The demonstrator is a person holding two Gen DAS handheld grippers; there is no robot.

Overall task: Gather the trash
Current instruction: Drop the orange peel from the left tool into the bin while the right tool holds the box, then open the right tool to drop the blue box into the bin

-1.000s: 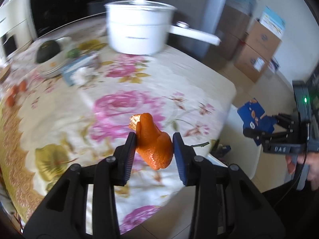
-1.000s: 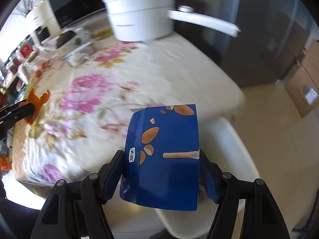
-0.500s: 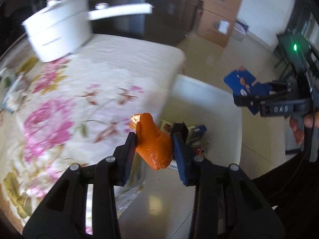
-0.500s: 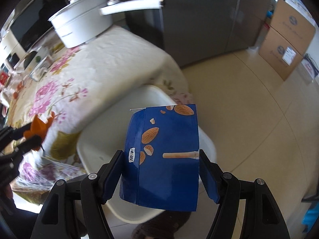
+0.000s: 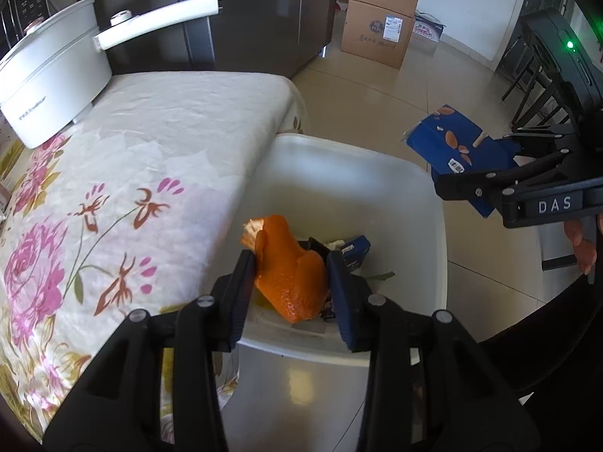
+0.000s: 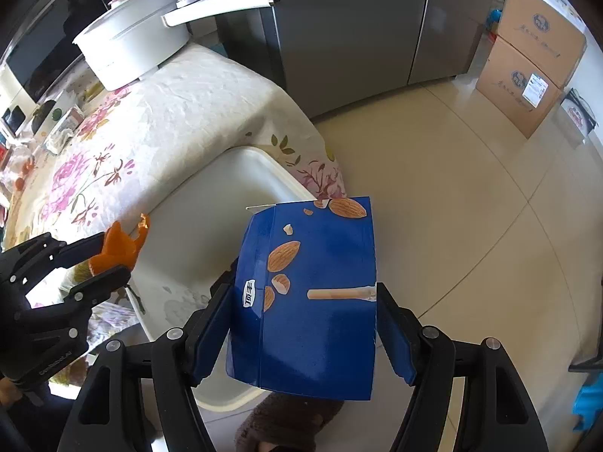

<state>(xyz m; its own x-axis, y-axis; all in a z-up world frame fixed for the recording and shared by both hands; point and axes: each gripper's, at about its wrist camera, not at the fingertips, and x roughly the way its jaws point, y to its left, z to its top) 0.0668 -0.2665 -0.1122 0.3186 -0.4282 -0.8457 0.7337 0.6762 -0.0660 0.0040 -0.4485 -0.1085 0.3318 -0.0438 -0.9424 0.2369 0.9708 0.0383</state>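
Hovering over the white bin (image 5: 433, 203) beside the worktop (image 5: 169, 143), left tongs (image 5: 292, 282) gripped orange peel (image 5: 290, 275); right tongs (image 6: 303, 324) clamped a blue box (image 6: 312, 301). Next, probably release both.

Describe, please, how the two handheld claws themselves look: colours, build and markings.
Both are black plastic linkage frames with silver screw heads and blue finger pads. The right claw carries white "DAS" lettering and a green light behind it. The left claw bears small pale lettering, too small to read.
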